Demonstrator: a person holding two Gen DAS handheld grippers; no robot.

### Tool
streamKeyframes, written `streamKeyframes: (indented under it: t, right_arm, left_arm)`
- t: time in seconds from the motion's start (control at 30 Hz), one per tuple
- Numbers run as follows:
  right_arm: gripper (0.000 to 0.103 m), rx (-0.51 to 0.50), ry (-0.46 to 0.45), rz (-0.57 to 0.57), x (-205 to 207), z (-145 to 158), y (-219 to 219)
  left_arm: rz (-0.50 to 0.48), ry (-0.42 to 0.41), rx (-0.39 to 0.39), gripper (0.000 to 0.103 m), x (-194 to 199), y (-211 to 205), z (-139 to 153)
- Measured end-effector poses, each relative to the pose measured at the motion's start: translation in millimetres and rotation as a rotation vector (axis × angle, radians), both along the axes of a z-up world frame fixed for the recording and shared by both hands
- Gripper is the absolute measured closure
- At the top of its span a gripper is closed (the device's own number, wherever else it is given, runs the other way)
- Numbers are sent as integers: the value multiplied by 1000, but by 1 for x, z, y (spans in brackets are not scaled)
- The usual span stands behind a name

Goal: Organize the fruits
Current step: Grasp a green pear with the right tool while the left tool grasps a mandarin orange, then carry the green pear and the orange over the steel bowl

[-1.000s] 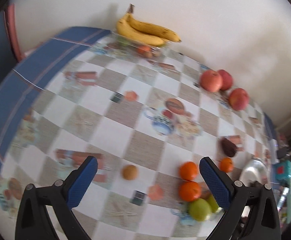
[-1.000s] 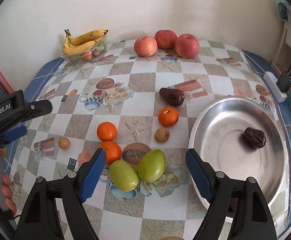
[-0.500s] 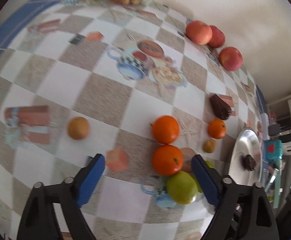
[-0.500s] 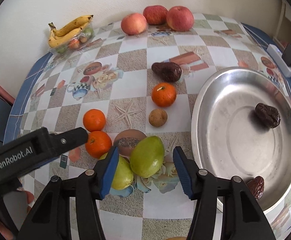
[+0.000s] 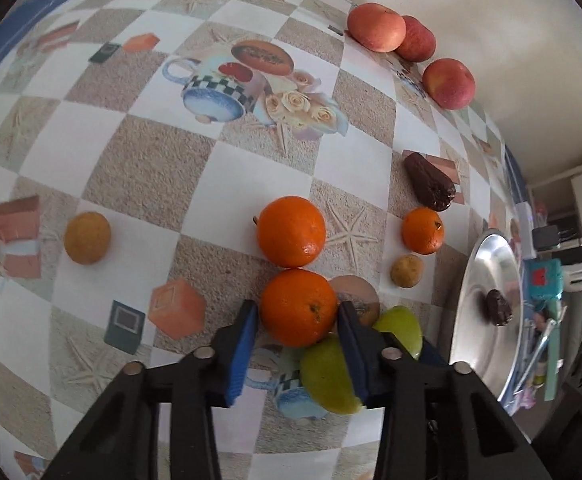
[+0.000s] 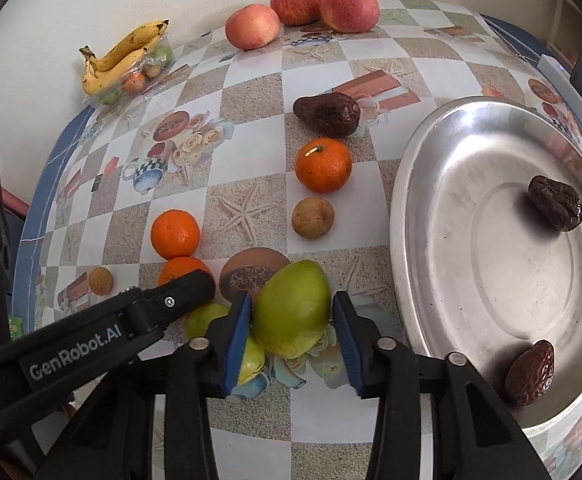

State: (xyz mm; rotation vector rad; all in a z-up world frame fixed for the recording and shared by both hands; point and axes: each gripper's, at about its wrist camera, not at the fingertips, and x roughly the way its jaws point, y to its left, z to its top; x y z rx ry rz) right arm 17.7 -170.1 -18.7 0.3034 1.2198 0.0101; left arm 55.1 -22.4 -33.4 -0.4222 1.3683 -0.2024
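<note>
The left gripper has its fingers closed against the sides of an orange at lower centre of the left view, on the tabletop. The right gripper brackets a green mango at lower centre of its view; contact cannot be told. A second mango lies just left. The metal bowl at right holds two dates.

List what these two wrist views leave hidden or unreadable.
- Second green fruit: right wrist view, mostly behind the right claw and the left claw's finger.
- Near orange: right wrist view, lower half hidden by that finger.
- Bag under the bananas: its contents too small to identify.
- Metal bowl: left wrist view, seen edge-on, its near part hidden.
</note>
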Motion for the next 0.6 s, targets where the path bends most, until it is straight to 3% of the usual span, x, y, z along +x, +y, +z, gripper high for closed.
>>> streamKeyframes:
  t: [0.2,0.6]
  right_arm:
    - [61,-1,-6,-5,-2,4,-3]
    - [61,0,-112,-44,-13,36,-20]
  left_arm:
    - [50,11,-8,62,-2,11,3]
    - [130,-54,-67,62,-6,33,34]
